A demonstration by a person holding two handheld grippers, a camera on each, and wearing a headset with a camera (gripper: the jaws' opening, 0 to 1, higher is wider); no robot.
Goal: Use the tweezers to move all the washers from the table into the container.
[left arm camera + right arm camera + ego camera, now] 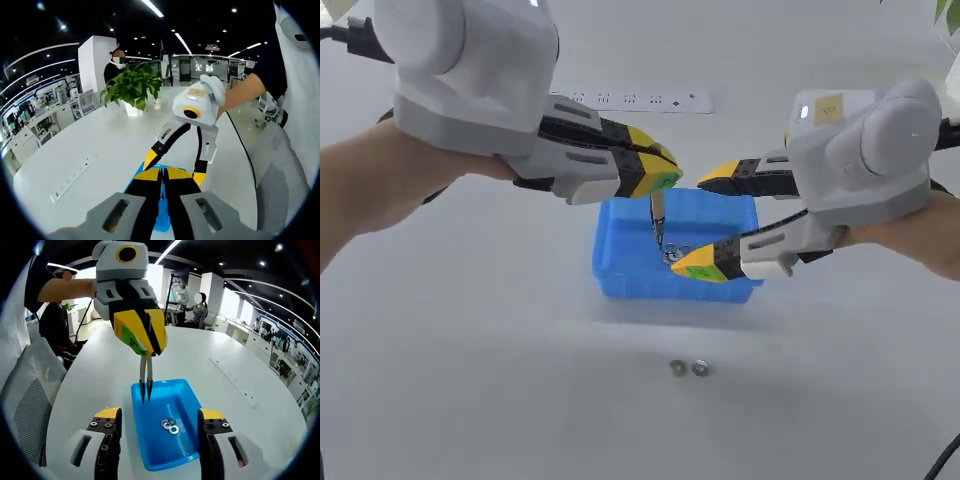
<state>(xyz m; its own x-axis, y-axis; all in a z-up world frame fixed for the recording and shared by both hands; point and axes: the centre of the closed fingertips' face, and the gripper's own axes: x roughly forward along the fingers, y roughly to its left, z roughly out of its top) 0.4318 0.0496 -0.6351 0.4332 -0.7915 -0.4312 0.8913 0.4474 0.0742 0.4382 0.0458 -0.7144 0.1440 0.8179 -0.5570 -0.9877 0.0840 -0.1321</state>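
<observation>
My left gripper [665, 172] is shut on metal tweezers [657, 222], which point down into the blue container [620, 270]. In the right gripper view the tweezers [145, 382] hang over the container's far end [187, 390], their tips slightly apart with nothing between them. Several washers [169, 426] lie on the container floor. Two washers [688, 368] rest side by side on the white table in front of the container. My right gripper [698, 222] is open, its jaws standing either side of the container's right part; its own view shows the gripper [160, 420] open above the container.
A white power strip [630, 99] lies on the table behind the container. A potted plant [132, 87] stands farther back on the table. An office chair [30, 405] sits beside the table edge. People stand in the background.
</observation>
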